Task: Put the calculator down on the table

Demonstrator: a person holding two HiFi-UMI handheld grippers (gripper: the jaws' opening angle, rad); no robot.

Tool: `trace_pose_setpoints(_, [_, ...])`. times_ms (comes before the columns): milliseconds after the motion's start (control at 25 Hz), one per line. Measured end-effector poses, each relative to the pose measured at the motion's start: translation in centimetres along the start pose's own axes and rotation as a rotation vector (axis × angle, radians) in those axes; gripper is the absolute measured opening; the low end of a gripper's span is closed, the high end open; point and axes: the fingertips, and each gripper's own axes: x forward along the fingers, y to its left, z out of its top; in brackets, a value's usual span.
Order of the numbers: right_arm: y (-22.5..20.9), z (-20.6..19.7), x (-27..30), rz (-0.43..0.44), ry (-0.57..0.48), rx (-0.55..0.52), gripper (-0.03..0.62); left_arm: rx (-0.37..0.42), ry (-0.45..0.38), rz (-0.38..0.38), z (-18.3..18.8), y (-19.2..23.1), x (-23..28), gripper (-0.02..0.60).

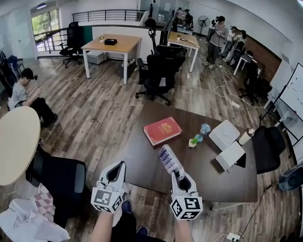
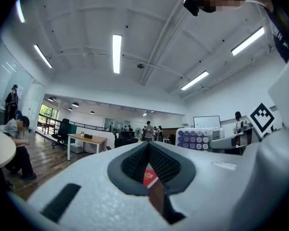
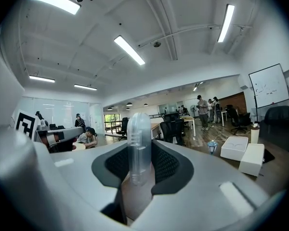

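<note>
Dark table [image 1: 146, 166] fills the centre-right of the head view. There's bare top near its lower edge, which I judge is the drop zone. Two white boxes [image 1: 223, 134] sit at right, the red book [image 1: 162, 130] above centre, both clear of that patch. The calculator [image 1: 169, 159] isn't down yet. It's over the table's near part, below the book and clamped by its near end, so the far end sticks out ahead. My right gripper [image 1: 179, 174] is closed on it, and it shows edge-on between the jaws. My left gripper [image 1: 120, 166] is closed on nothing, parked at the table's lower-left edge and not needed. Next, I reckon: lower, lay flat, release.
</note>
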Motion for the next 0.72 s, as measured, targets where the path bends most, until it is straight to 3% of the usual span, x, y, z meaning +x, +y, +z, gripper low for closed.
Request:
trace_pose_setpoints(400, [-0.1,2.5,11.1,-0.003,-0.012,-0.015,0.115,0.038,0.008,-0.095,0.7,5.4,9.2,-0.005])
trace_pose_setpoints(720, [0.4,4.4,19.2,-0.033,-0.023,-0.061,0.115,0.053,-0.011,-0.127,2.1,11.4,15.0,-0.005])
